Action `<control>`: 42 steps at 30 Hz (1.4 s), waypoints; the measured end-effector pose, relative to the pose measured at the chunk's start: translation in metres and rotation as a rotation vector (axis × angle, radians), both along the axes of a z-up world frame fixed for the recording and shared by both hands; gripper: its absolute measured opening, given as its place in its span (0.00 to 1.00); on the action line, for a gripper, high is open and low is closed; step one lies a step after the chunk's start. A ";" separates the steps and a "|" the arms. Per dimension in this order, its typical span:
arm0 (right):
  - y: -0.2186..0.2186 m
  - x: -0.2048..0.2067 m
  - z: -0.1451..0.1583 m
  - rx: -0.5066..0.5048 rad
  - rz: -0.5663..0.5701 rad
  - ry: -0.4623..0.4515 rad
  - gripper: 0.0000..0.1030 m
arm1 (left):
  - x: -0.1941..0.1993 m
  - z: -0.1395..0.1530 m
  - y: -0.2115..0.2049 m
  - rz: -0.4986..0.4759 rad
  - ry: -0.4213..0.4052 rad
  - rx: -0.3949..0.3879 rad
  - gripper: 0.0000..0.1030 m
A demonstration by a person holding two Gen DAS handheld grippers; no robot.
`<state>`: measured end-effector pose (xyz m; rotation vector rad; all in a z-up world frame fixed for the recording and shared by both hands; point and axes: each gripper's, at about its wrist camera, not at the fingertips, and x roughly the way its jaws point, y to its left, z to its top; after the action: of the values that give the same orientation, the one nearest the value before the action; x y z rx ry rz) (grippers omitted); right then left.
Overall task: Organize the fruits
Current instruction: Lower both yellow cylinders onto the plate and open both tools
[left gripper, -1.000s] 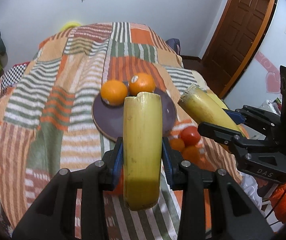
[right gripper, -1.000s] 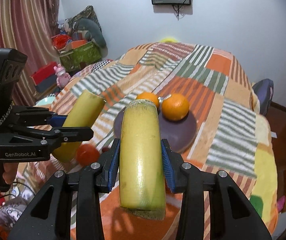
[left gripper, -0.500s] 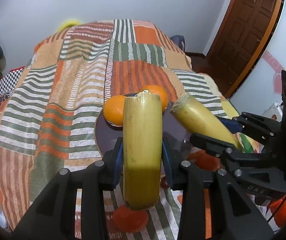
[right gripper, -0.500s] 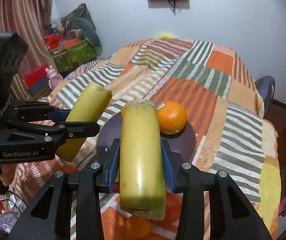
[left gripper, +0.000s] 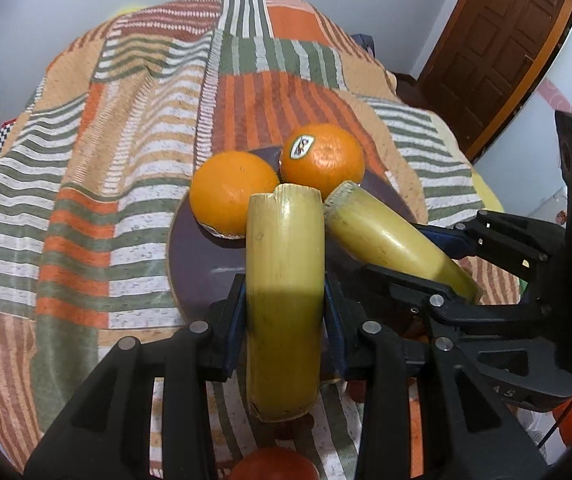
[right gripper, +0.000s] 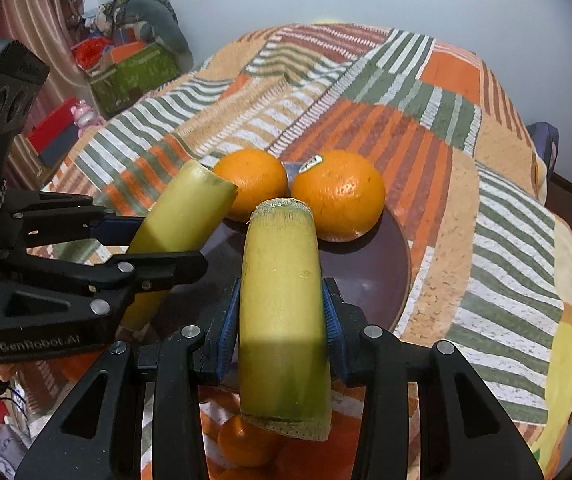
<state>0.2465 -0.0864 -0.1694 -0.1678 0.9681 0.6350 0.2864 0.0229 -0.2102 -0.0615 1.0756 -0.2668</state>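
My left gripper (left gripper: 284,312) is shut on a yellow-green cane piece (left gripper: 284,280), held over the near edge of a dark plate (left gripper: 194,268). My right gripper (right gripper: 282,316) is shut on a second cane piece (right gripper: 282,300) over the same plate (right gripper: 370,280). Each gripper shows in the other's view: the right one (left gripper: 438,280) with its piece (left gripper: 390,240), the left one (right gripper: 126,244) with its piece (right gripper: 178,228). Two oranges (left gripper: 232,192) (left gripper: 322,160) sit on the plate's far side, also seen in the right wrist view (right gripper: 252,184) (right gripper: 338,194).
The plate lies on a striped patchwork blanket (left gripper: 118,160) covering a bed. Small orange and red fruits lie on the blanket below the grippers (right gripper: 242,444) (left gripper: 274,466). A wooden door (left gripper: 498,48) stands at the right, boxes and toys (right gripper: 134,64) at the left.
Both grippers have moved forward and down with their cane pieces, closing on the plate. The two pieces now hang side by side just in front of the oranges.
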 end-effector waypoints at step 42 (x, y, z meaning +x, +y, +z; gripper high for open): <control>-0.028 -0.007 0.032 0.033 -0.040 -0.059 0.37 | -0.018 0.038 0.015 0.033 -0.084 -0.002 0.35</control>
<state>0.2393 -0.1142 -0.1375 -0.1369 0.9021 0.6054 0.2683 0.0377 -0.1721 -0.0690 0.9900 -0.2383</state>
